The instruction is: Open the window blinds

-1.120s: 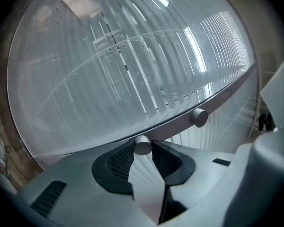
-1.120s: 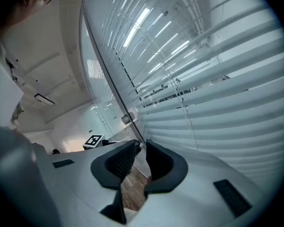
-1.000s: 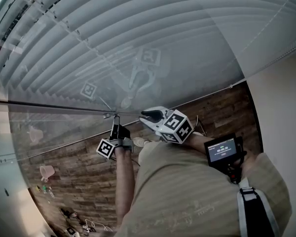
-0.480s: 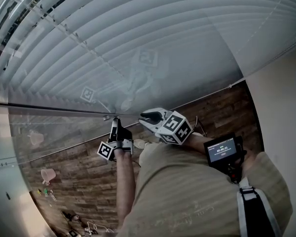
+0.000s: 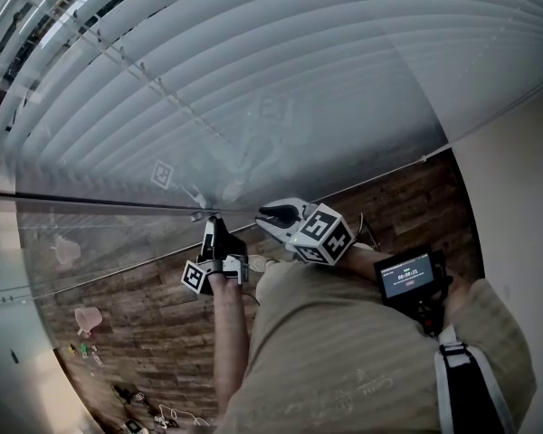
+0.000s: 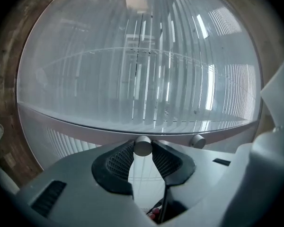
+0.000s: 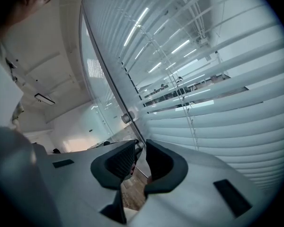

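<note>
White horizontal blinds (image 5: 253, 70) hang behind a glass pane. A small round knob (image 6: 142, 144) sticks out of the pane's frame (image 6: 85, 129). My left gripper (image 6: 142, 151) is shut on this knob, its dark pads pressing on either side. In the head view the left gripper (image 5: 208, 224) reaches up to the knob (image 5: 197, 215) on the dark frame bar. My right gripper (image 5: 264, 213) hovers just to its right, open, with nothing between its pads. In the right gripper view the right gripper (image 7: 140, 145) faces the blinds (image 7: 217, 112), whose slats show gaps.
A second knob (image 6: 197, 141) sits on the frame right of the held one. Below lies a dark wood floor (image 5: 145, 306) with small objects (image 5: 86, 315) at the left. A white wall (image 5: 525, 197) rises at the right. A small screen device (image 5: 407, 274) hangs by the person's hip.
My left gripper has rolled on the knob. The slats look brighter and the grippers' reflection in the pane has faded. The right gripper stayed put.
</note>
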Demonstrator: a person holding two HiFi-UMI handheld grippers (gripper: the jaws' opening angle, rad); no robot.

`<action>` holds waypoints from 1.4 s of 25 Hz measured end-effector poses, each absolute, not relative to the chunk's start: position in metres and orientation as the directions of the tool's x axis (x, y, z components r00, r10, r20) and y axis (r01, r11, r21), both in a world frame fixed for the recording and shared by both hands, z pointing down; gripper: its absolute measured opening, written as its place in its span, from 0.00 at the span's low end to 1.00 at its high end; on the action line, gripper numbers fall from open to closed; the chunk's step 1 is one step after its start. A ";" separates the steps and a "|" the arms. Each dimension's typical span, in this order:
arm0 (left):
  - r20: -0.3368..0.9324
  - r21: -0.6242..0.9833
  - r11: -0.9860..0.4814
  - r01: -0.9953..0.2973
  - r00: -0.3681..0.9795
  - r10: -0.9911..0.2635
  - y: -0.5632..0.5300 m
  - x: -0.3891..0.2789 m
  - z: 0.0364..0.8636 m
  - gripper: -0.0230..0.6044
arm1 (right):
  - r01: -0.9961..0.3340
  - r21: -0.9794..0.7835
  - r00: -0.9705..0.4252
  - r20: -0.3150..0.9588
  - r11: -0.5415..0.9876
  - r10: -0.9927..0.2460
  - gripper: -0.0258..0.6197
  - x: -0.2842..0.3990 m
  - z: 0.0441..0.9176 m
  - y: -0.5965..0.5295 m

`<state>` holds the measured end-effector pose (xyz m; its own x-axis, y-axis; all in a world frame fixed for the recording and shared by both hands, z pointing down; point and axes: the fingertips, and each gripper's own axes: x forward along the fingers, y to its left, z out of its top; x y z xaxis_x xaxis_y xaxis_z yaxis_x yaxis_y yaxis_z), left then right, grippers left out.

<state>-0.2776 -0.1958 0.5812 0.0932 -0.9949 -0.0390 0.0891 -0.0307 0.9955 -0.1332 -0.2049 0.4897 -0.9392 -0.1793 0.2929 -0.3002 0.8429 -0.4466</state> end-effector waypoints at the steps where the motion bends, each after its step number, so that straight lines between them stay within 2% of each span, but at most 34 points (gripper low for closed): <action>1: -0.045 0.993 -0.035 0.112 0.088 -0.995 -0.196 -0.278 0.581 0.25 | -0.301 -0.448 -0.939 0.294 0.842 -0.179 0.16 -0.133 0.489 -0.205; 13: -0.058 0.950 -0.043 0.310 0.040 -0.998 -0.190 -0.275 0.587 0.25 | -0.296 -0.444 -0.939 0.297 0.846 -0.173 0.16 -0.132 0.492 -0.203; 27: -0.075 0.901 -0.066 0.429 0.005 -0.997 -0.192 -0.276 0.594 0.25 | -0.301 -0.425 -0.939 0.289 0.853 -0.188 0.16 -0.130 0.491 -0.205; 29: -0.067 0.919 -0.056 0.389 0.014 -0.998 -0.189 -0.273 0.594 0.25 | -0.302 -0.428 -0.937 0.296 0.852 -0.184 0.16 -0.128 0.494 -0.200; 31: -0.046 0.959 -0.034 0.281 0.036 -0.998 -0.187 -0.273 0.591 0.25 | -0.299 -0.426 -0.937 0.299 0.854 -0.179 0.16 -0.127 0.496 -0.197; 35: -0.034 0.994 -0.025 0.108 0.090 -0.995 -0.187 -0.273 0.574 0.35 | -0.287 -0.418 -0.942 0.287 0.862 -0.175 0.16 -0.132 0.494 -0.198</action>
